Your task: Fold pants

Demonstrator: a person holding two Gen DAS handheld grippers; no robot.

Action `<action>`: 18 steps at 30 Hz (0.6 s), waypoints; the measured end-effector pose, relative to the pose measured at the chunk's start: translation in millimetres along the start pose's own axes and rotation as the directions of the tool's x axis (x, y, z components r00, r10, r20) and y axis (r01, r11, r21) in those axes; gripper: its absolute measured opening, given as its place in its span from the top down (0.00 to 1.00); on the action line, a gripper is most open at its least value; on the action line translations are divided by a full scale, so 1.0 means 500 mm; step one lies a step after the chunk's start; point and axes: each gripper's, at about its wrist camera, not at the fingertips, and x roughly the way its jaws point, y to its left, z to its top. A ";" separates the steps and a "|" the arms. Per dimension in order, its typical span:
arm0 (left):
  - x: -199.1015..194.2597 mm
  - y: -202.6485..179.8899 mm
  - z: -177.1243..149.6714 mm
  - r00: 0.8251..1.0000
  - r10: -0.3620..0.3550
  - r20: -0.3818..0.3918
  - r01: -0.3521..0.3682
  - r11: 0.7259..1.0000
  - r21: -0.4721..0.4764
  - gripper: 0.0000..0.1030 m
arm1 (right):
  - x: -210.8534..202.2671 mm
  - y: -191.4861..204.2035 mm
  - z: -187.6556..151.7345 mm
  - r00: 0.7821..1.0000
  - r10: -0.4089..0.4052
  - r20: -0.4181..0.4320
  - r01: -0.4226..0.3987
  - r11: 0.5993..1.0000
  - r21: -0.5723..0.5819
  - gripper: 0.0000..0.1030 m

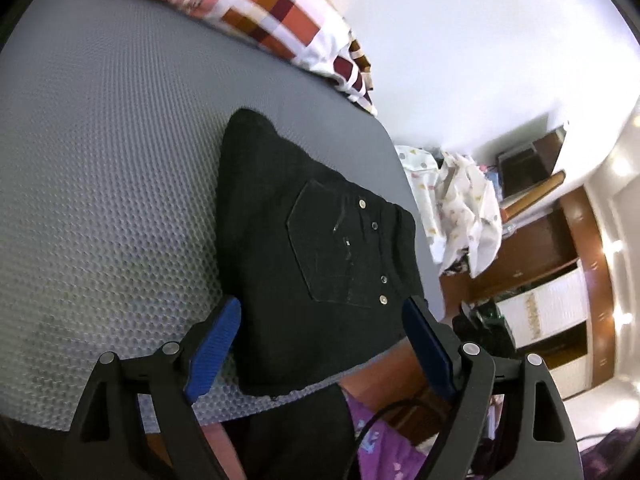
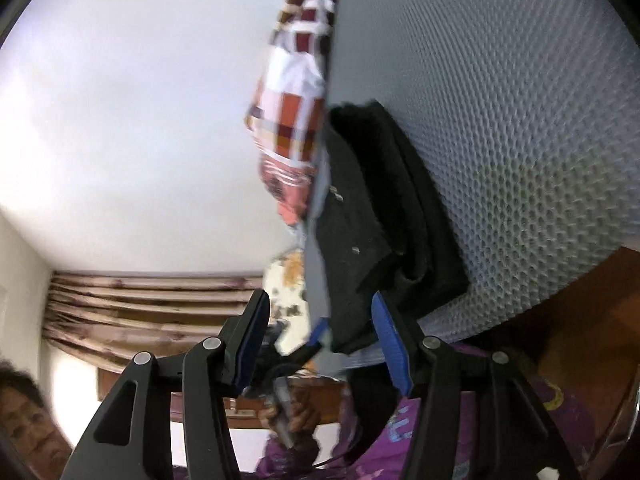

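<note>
Black pants (image 1: 320, 232) lie folded into a compact stack on the grey dimpled mat (image 1: 100, 160), a back pocket with metal studs facing up, near the mat's edge. My left gripper (image 1: 320, 308) is open, its blue pads (image 1: 220, 332) standing wide on either side of the stack's near end without pressing it. In the rolled right wrist view the pants (image 2: 380, 220) appear as stacked layers on the mat (image 2: 520, 120). The right gripper (image 2: 320, 304) is open close to the stack's near corner. One blue pad (image 2: 388, 336) sits beside the fabric's edge, gripping nothing.
A checked pillow (image 1: 280, 12) lies at the mat's far side. White patterned cloth (image 1: 460, 208) and wooden furniture (image 1: 552, 240) stand beyond the mat's edge. A person in purple clothing (image 2: 540, 408) is close below, a hand (image 2: 296, 412) on the other gripper's handle. Curtains (image 2: 140, 308) hang behind.
</note>
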 end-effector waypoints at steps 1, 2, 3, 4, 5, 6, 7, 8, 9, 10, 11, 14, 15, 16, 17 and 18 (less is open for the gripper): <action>-0.004 -0.007 -0.003 1.000 0.013 -0.004 -0.013 1.000 0.022 0.20 | 0.014 -0.005 0.003 1.000 0.002 0.001 -0.002 1.000 0.004 0.50; -0.003 -0.010 -0.006 1.000 0.021 -0.010 -0.021 0.999 0.035 0.20 | 0.032 -0.003 0.000 1.000 -0.006 0.008 0.006 1.000 -0.001 0.50; -0.001 -0.012 -0.011 0.999 0.028 -0.020 -0.028 0.999 0.043 0.20 | 0.037 -0.005 0.006 1.000 -0.022 0.019 0.022 1.000 -0.002 0.50; 0.005 -0.015 -0.013 0.999 0.031 -0.027 -0.030 0.999 0.044 0.19 | 0.043 -0.002 0.003 1.000 -0.020 0.022 0.019 1.000 0.006 0.50; 0.011 -0.014 -0.017 0.999 0.034 -0.041 -0.032 0.999 0.039 0.19 | 0.046 0.000 0.003 1.000 -0.018 0.023 0.018 1.000 0.010 0.50; 0.019 -0.012 -0.020 0.998 0.032 -0.054 -0.030 0.999 0.028 0.19 | 0.048 0.004 0.003 0.999 -0.032 0.024 0.032 0.999 0.009 0.50; 0.026 -0.008 -0.023 0.997 0.025 -0.067 -0.024 1.000 0.012 0.19 | 0.052 0.011 0.001 0.999 -0.046 0.026 0.046 0.999 0.012 0.49; 0.031 -0.006 -0.022 0.997 0.019 -0.071 -0.019 1.000 0.003 0.19 | 0.057 0.021 -0.005 0.999 -0.036 0.026 0.036 0.999 0.018 0.48; 0.031 -0.005 -0.023 0.997 0.014 -0.072 -0.014 1.000 0.000 0.19 | 0.063 0.030 -0.013 1.000 -0.016 0.010 0.016 1.000 0.009 0.47; 0.032 -0.006 -0.024 0.997 0.013 -0.072 -0.013 1.000 0.003 0.19 | 0.068 0.045 -0.019 0.999 -0.052 -0.001 0.052 0.998 -0.038 0.47; 0.032 -0.008 -0.023 0.997 0.017 -0.072 -0.017 1.000 0.008 0.19 | 0.069 0.053 -0.022 0.993 -0.120 0.006 0.120 0.989 -0.083 0.47; 0.031 -0.011 -0.023 0.996 0.022 -0.082 -0.021 1.000 0.014 0.19 | 0.075 0.022 -0.015 0.990 -0.135 0.028 0.136 0.990 -0.041 0.58; 0.031 -0.011 -0.023 0.996 0.024 -0.084 -0.023 1.000 0.012 0.19 | 0.069 0.003 -0.011 0.991 -0.126 0.040 0.125 0.992 0.021 0.68; 0.032 -0.011 -0.022 0.996 0.025 -0.088 -0.025 1.000 0.010 0.19 | 0.057 -0.019 -0.009 0.993 -0.103 0.064 0.096 0.990 0.101 0.71; 0.032 -0.010 -0.024 0.996 0.026 -0.090 -0.026 1.000 0.009 0.19 | 0.050 -0.031 -0.012 0.993 -0.080 0.085 0.066 0.986 0.156 0.71; 0.033 -0.008 -0.023 0.996 0.026 -0.091 -0.026 1.000 0.006 0.19 | 0.050 -0.035 -0.015 0.993 -0.075 0.094 0.057 0.982 0.181 0.71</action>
